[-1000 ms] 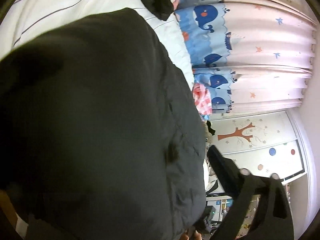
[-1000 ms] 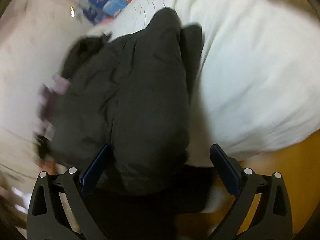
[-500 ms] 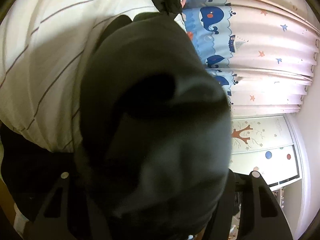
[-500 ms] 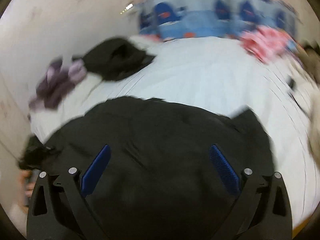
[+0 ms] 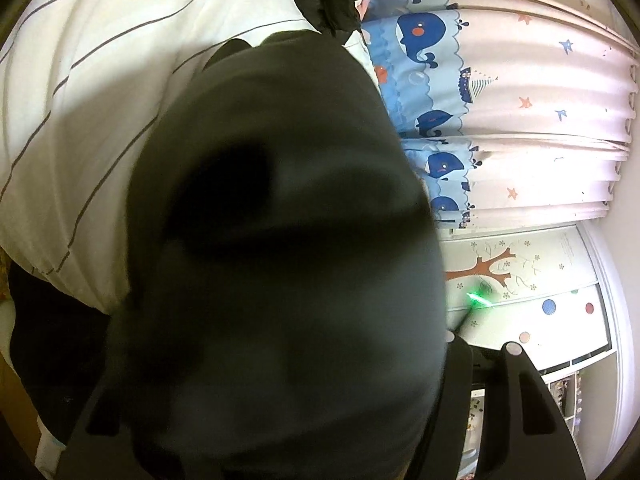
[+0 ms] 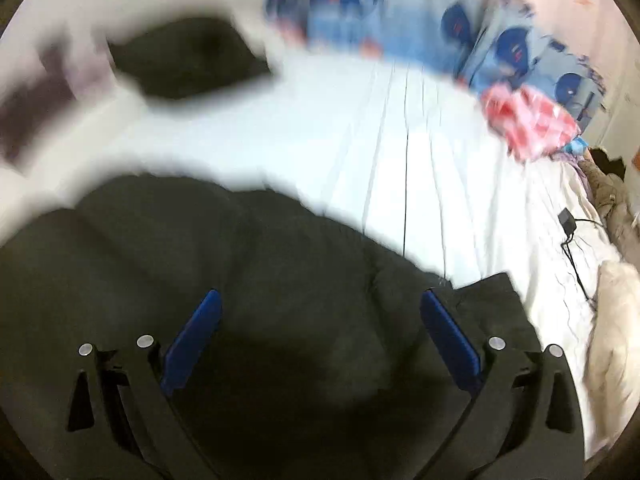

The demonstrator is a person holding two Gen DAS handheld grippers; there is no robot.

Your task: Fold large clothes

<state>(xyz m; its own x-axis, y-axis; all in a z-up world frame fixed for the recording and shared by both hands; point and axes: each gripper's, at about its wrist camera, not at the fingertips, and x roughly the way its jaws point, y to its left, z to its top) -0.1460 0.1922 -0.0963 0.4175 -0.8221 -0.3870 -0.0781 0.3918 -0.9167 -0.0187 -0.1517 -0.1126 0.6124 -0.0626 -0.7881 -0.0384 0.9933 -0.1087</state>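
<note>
A bulky dark jacket (image 5: pixel 280 240) fills most of the left wrist view. My left gripper (image 5: pixel 288 380) is shut on a thick bunch of it, and the cloth hides the fingertips. Only the black finger frames show at the lower edges. In the right wrist view, which is blurred, the same dark jacket (image 6: pixel 280 260) lies spread on the near part of the white striped bed (image 6: pixel 380 128). My right gripper (image 6: pixel 320 296) hangs above it, open. Its blue pads (image 6: pixel 192 336) stand wide apart and nothing is pressed between them.
A second dark garment (image 6: pixel 188 56) lies at the bed's far left and a red-pink cloth (image 6: pixel 528 124) at its far right. A charger with cable (image 6: pixel 568 224) and a cream fluffy item (image 6: pixel 612 320) lie on the right. The whale curtain (image 5: pixel 500 100) and a tree-patterned wardrobe (image 5: pixel 520 280) stand beyond.
The left jaws narrowed onto a bunch of the dark jacket, which now bulges toward the camera. The right gripper swung and rolled to look across the bed, staying open.
</note>
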